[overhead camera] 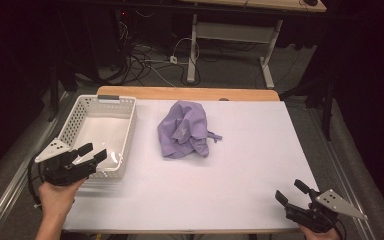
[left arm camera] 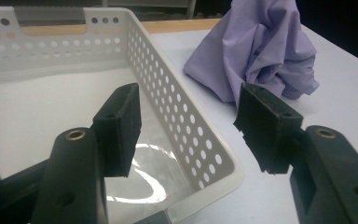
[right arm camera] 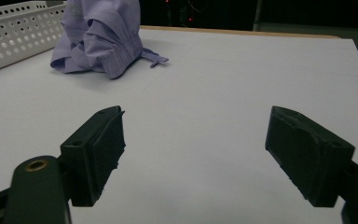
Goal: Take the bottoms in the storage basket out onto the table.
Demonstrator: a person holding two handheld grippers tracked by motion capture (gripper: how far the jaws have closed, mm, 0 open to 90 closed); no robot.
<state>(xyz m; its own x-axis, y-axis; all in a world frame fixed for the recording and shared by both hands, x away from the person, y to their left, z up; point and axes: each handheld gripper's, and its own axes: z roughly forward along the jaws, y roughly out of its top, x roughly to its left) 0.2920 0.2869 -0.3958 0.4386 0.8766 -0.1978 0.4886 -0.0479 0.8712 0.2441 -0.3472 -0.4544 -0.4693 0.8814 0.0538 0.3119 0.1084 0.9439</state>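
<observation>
- Left gripper (overhead camera: 93, 152): jaws spread, nothing between them. It hangs over the near right corner of the white basket (overhead camera: 130, 131), one jaw over the inside, the other past the rim.
- In the left gripper view, left gripper (left arm camera: 189, 128) straddles the perforated side wall of the basket (left arm camera: 186, 121); the basket floor under the inner jaw is bare and glossy.
- Right gripper (overhead camera: 292, 191): jaws spread wide, holding nothing, low over the white tabletop (overhead camera: 250, 150) at the near right corner, well apart from everything else.
- Right gripper view: right gripper (right arm camera: 193, 151) faces bare table, cloth far off ahead.
- Purple cloth (overhead camera: 184, 130): crumpled heap on the table, mid-far area, just right of the basket, not in it. No gripper touches it.
- Same cloth (left arm camera: 261, 51) sits beyond the basket wall from the left gripper; also visible from the right side (right arm camera: 103, 39), with a small strip trailing out onto the table.
- Wooden table edge (overhead camera: 190, 93) shows past the white surface.
</observation>
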